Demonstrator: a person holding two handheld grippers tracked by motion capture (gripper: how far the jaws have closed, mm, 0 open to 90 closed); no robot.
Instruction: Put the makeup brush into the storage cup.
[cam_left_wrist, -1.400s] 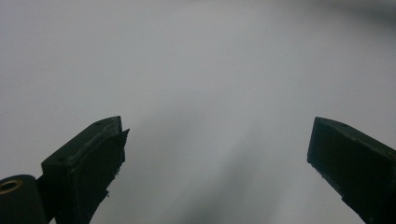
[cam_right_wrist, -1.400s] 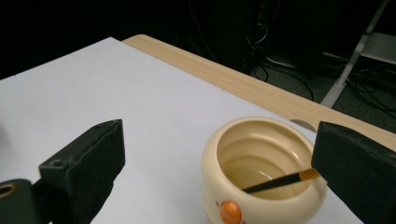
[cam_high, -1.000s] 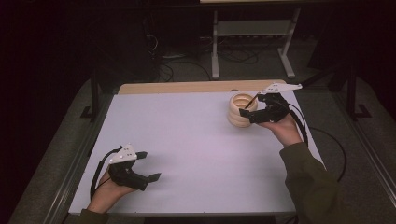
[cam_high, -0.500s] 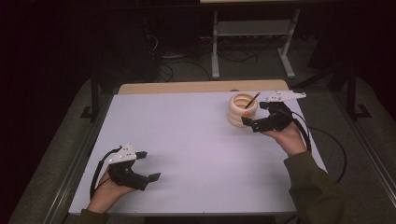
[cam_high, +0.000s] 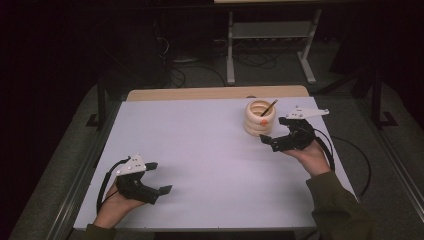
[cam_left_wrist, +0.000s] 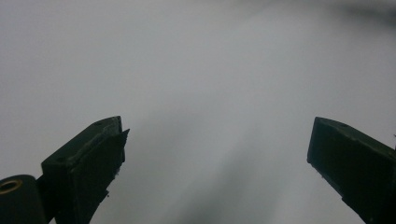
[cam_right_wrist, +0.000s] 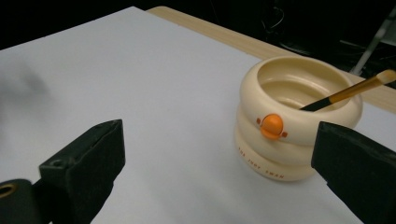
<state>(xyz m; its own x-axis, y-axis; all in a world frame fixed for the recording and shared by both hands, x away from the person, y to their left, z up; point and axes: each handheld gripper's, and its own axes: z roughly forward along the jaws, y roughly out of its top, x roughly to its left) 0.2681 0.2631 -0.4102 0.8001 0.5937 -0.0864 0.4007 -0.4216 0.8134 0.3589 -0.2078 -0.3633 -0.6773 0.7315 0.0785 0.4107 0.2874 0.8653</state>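
Note:
A cream ringed pot (cam_high: 259, 120) stands at the back right of the white table (cam_high: 200, 145). A thin brush (cam_high: 269, 107) with a pale handle leans inside it. My right gripper (cam_high: 275, 132) hovers just right of the pot, a little nearer the person, open and holding nothing. In the right gripper view the pot (cam_right_wrist: 299, 121) with its orange knob (cam_right_wrist: 272, 126) and the brush (cam_right_wrist: 350, 91) sit ahead between the wide jaws of the right gripper (cam_right_wrist: 217, 140). My left gripper (cam_high: 158, 177) rests open at the front left, its jaws (cam_left_wrist: 217, 135) apart over bare white surface.
A wooden strip (cam_high: 200, 93) borders the table's far edge. Behind the table, on the dark floor, stand a metal frame (cam_high: 270, 35) and loose cables (cam_high: 175, 75). A black cable (cam_high: 350, 150) trails from the right gripper off the table's right side.
The right gripper has drawn back from the pot's rim toward the person, and the brush now stands free in the pot. The left gripper has not moved.

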